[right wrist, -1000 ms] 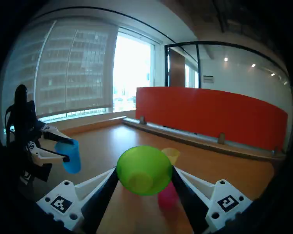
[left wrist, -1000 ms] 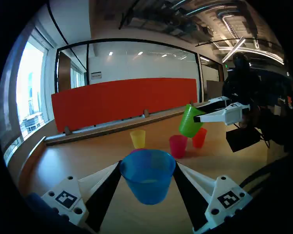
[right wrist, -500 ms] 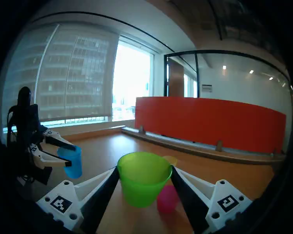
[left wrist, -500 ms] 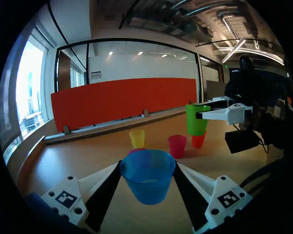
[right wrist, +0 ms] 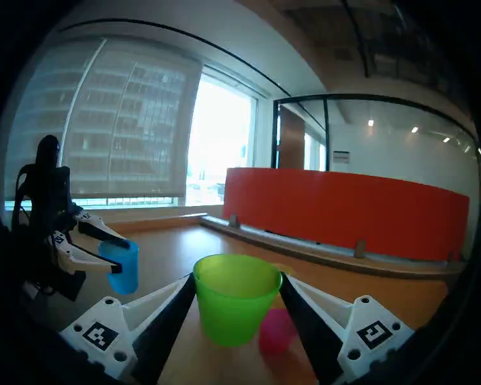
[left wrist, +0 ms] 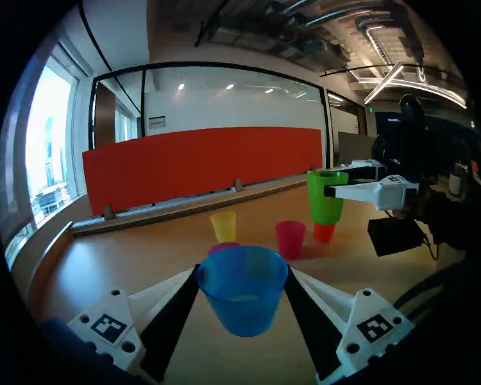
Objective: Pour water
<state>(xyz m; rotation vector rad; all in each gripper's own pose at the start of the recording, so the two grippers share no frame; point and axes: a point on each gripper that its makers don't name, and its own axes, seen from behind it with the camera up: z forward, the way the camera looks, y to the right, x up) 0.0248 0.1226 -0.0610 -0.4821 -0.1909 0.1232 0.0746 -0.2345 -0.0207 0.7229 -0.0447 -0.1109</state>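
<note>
In the left gripper view my left gripper [left wrist: 242, 292] is shut on a blue cup [left wrist: 242, 295], upright, with a little water at its bottom. Farther right, the right gripper [left wrist: 333, 185] holds a green cup [left wrist: 324, 197] upright above the table. In the right gripper view my right gripper [right wrist: 235, 308] is shut on that green cup [right wrist: 234, 307]. At the left the left gripper [right wrist: 115, 251] carries the blue cup [right wrist: 122, 266].
Yellow [left wrist: 224, 226], pink [left wrist: 290, 239] and orange [left wrist: 324, 231] cups stand on the wooden table [left wrist: 131, 263], and a purple cup rim [left wrist: 225, 246] peeks behind the blue cup. A red partition [left wrist: 202, 163] runs along the far table edge. A person's dark sleeve [left wrist: 455, 218] is at the right.
The green cup has gone from tilted, mouth toward the blue cup, to upright, and the right gripper has drawn slightly away. The left gripper and blue cup stayed still.
</note>
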